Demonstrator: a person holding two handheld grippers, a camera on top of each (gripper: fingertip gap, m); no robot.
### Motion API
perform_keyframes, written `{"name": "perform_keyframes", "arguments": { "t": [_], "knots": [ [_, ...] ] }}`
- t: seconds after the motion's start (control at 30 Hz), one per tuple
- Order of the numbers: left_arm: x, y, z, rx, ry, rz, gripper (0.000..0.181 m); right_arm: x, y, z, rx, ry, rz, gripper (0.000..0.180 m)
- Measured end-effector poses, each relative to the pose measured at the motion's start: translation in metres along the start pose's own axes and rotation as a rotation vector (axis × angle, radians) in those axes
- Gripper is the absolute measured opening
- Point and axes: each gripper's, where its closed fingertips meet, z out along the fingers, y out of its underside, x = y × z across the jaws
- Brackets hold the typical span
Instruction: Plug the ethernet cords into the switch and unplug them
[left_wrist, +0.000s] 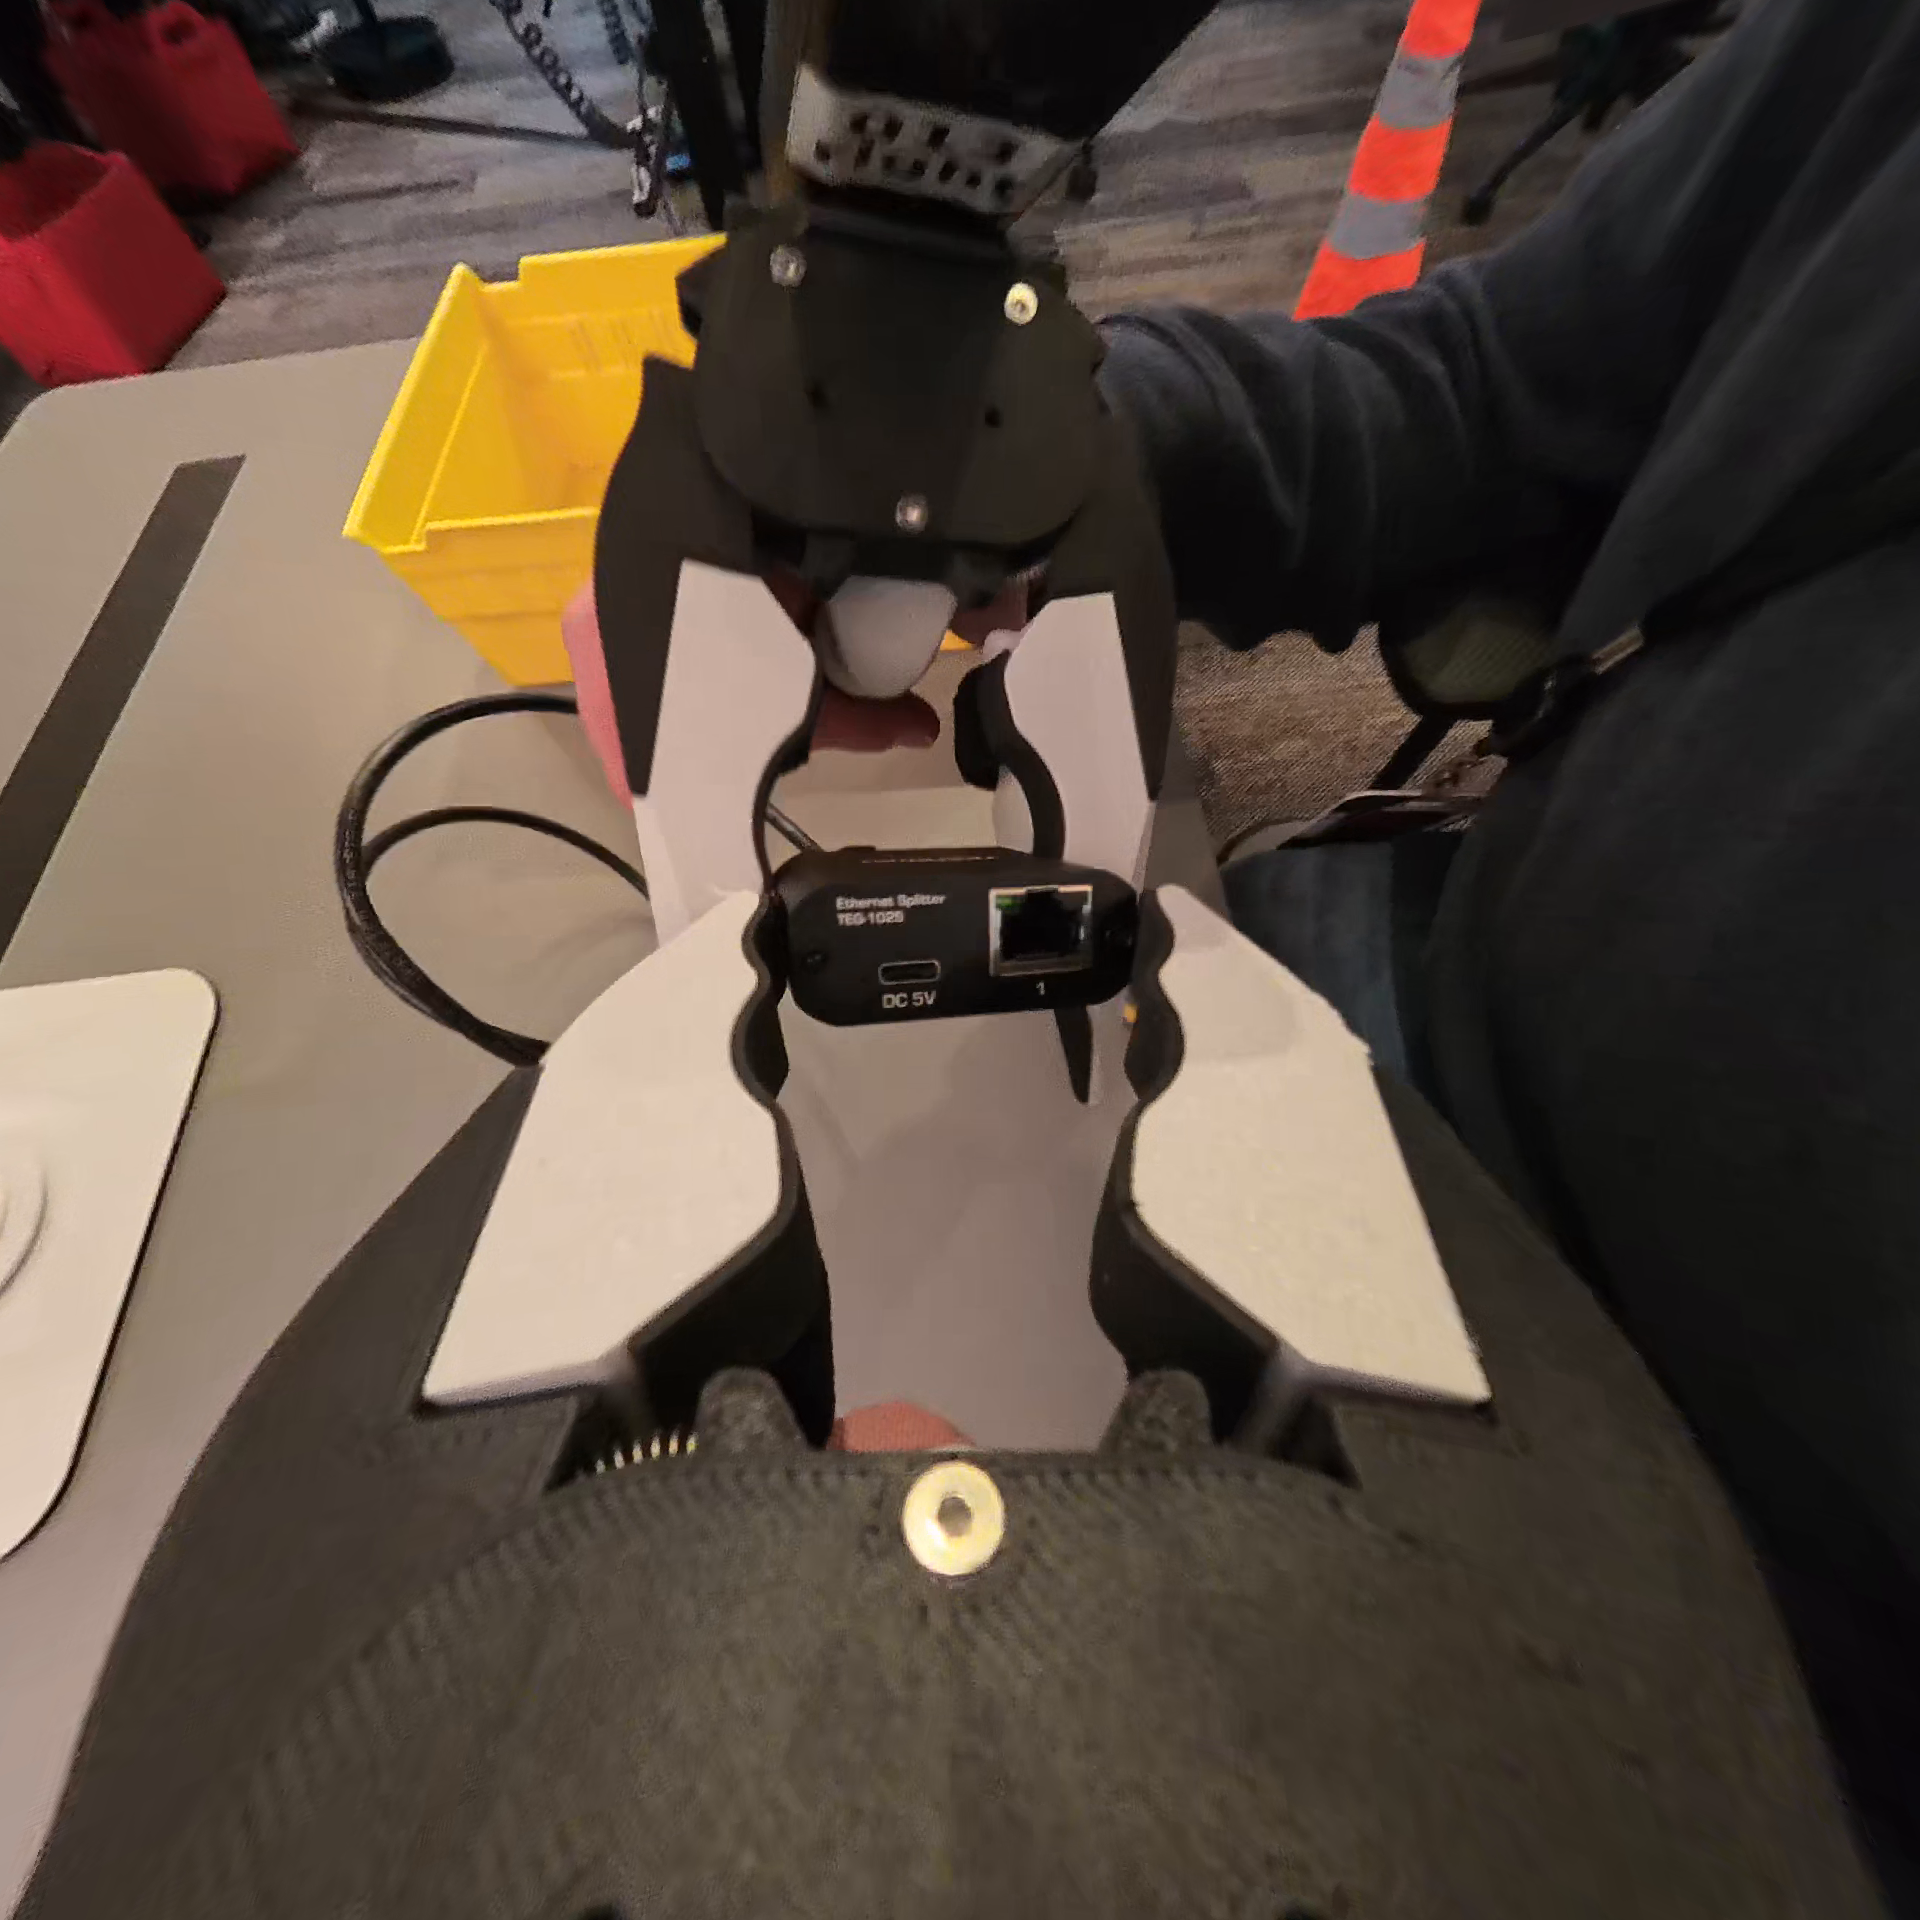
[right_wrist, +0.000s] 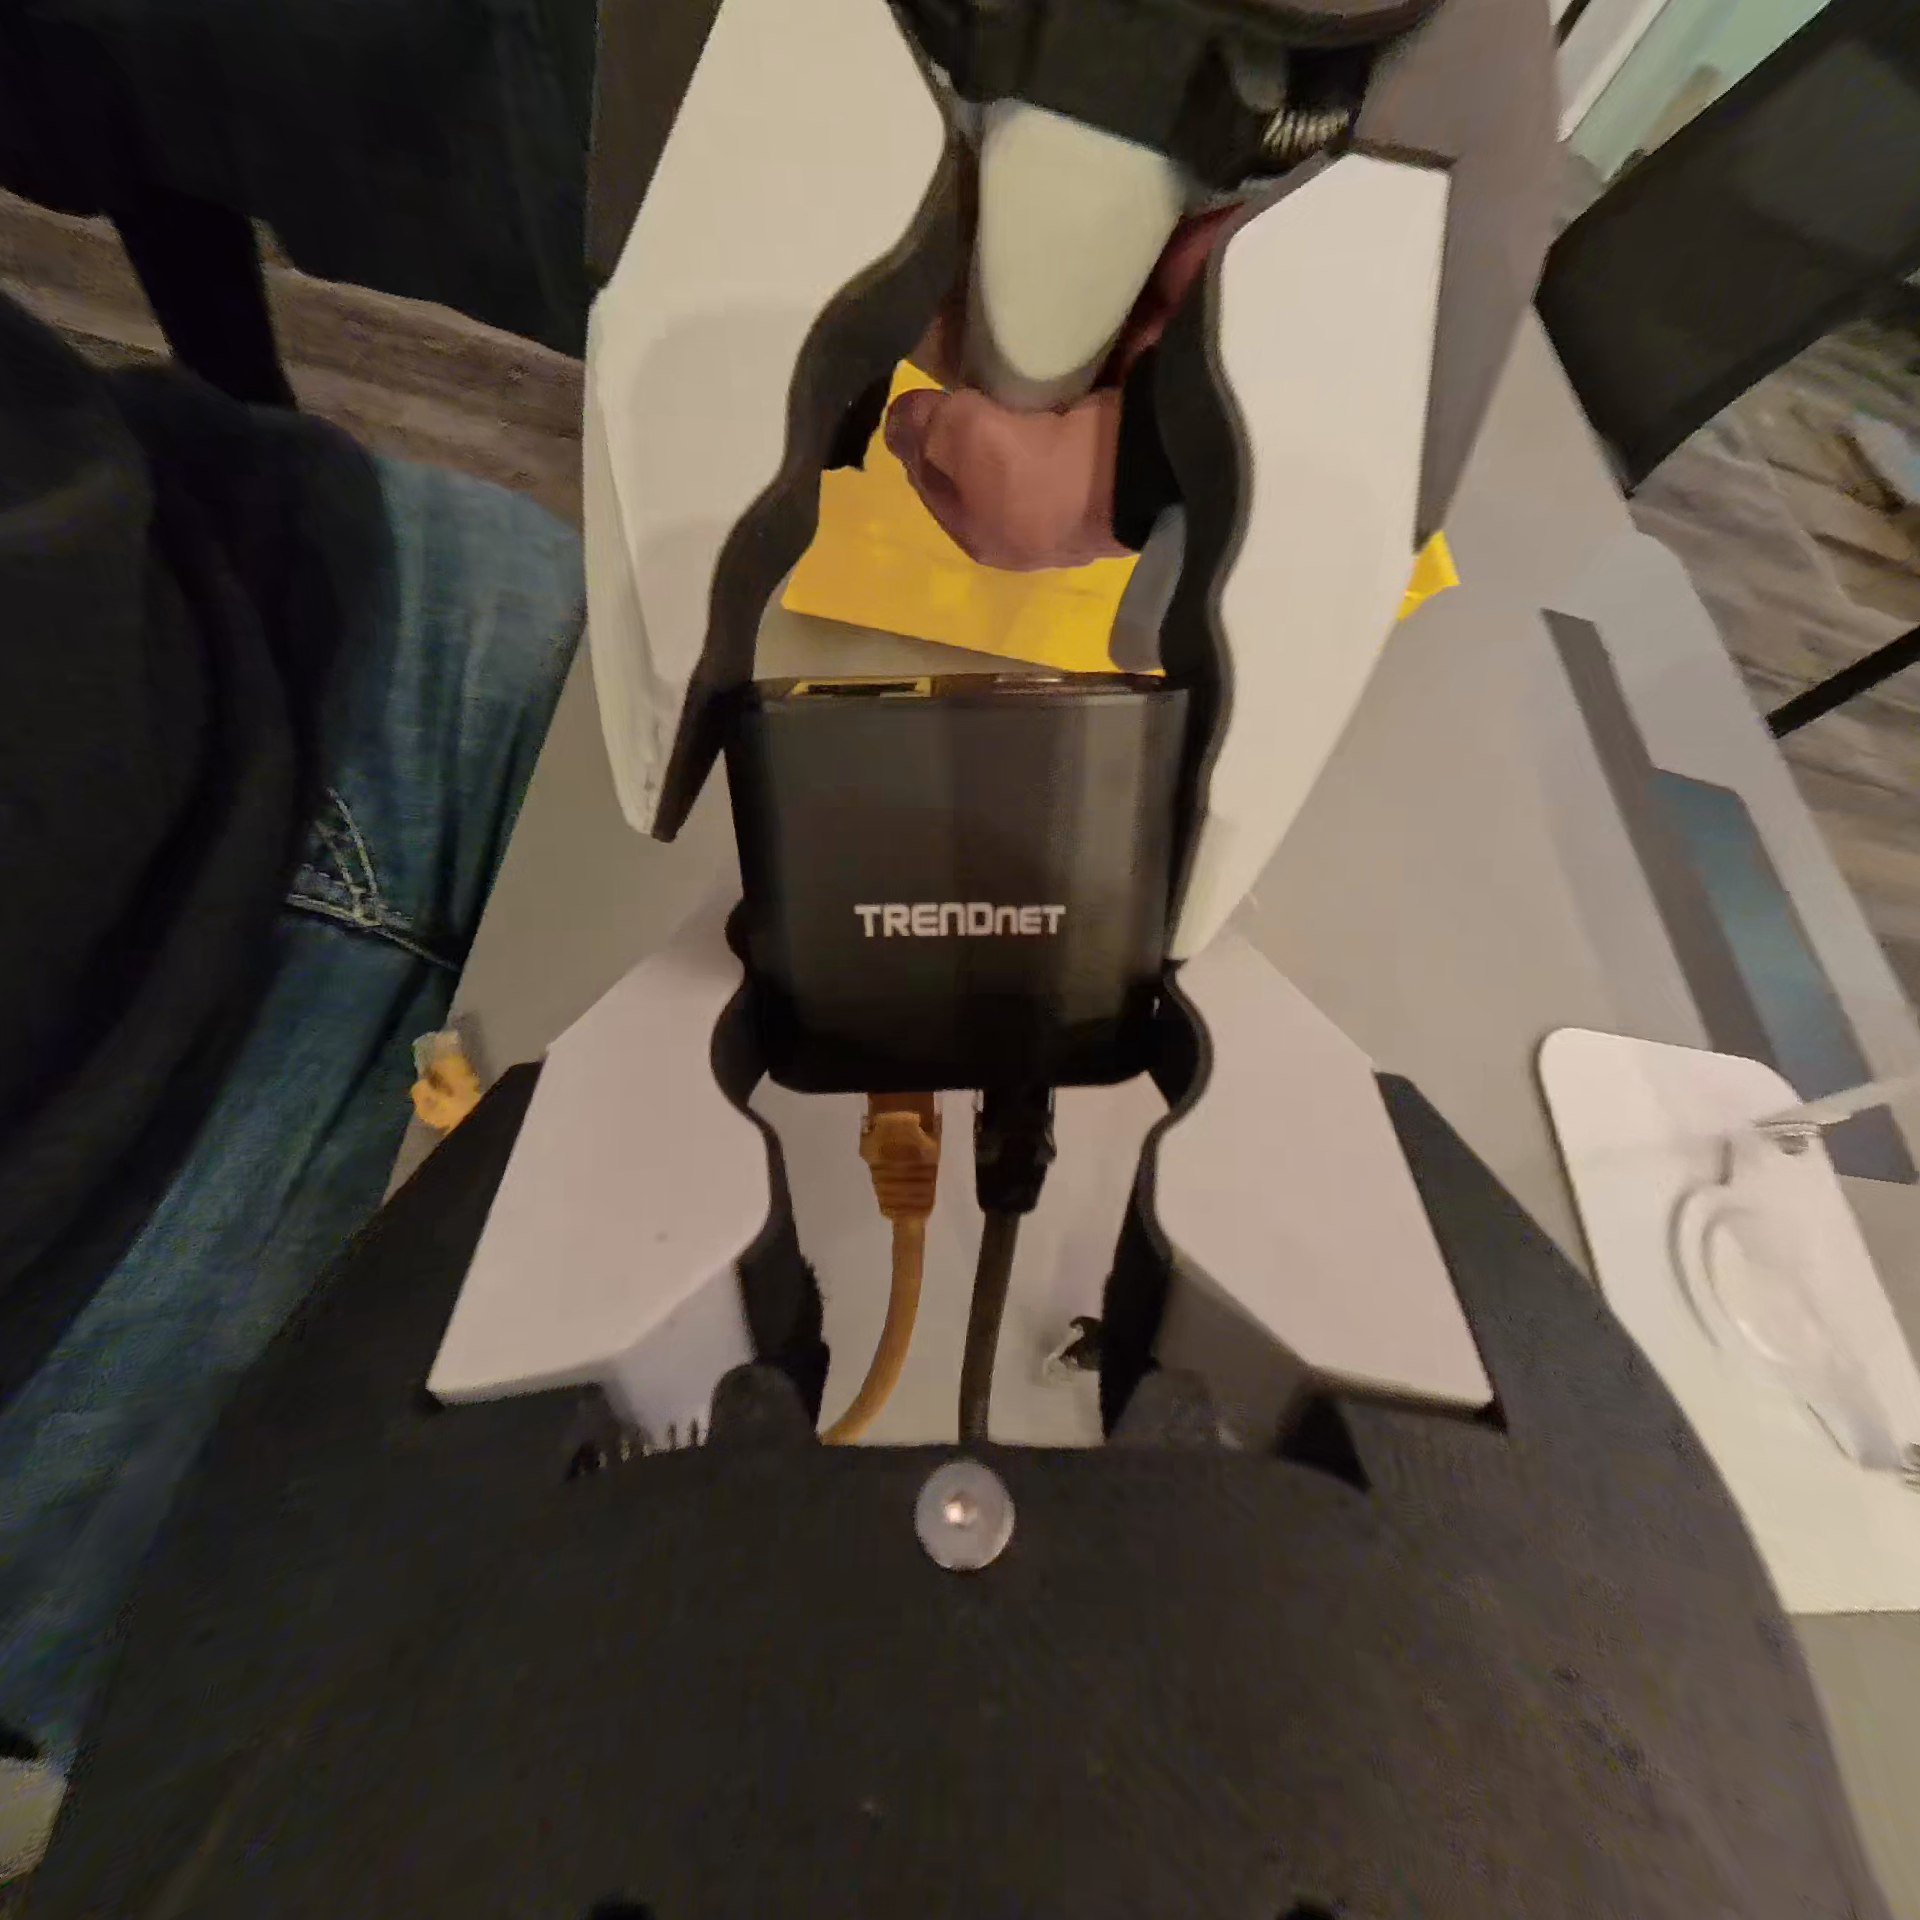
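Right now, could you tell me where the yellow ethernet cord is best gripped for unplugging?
Grip its ribbed yellow boot at the small black switch, approaching from the cord end and pinching top and bottom; the neighbouring black cord crowds its right side.

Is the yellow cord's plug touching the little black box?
Touching. The right wrist view shows the yellow cord's plug seated in the black box, beside a black plug, at the near edge.
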Motion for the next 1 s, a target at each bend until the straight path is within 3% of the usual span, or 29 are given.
{"name": "perform_keyframes", "arguments": {
  "t": [0.73, 1.0],
  "knots": [
    [0.002, 0.013, -0.008, 0.075, -0.009, -0.014, 0.061, -0.006, -0.001, -0.003, -0.036, -0.040, 0.065, 0.072],
    [0.002, 0.005, -0.013, 0.146, 0.008, -0.051, 0.060, -0.003, -0.013, -0.019, 0.104, 0.005, 0.042, 0.061]
  ]
}}
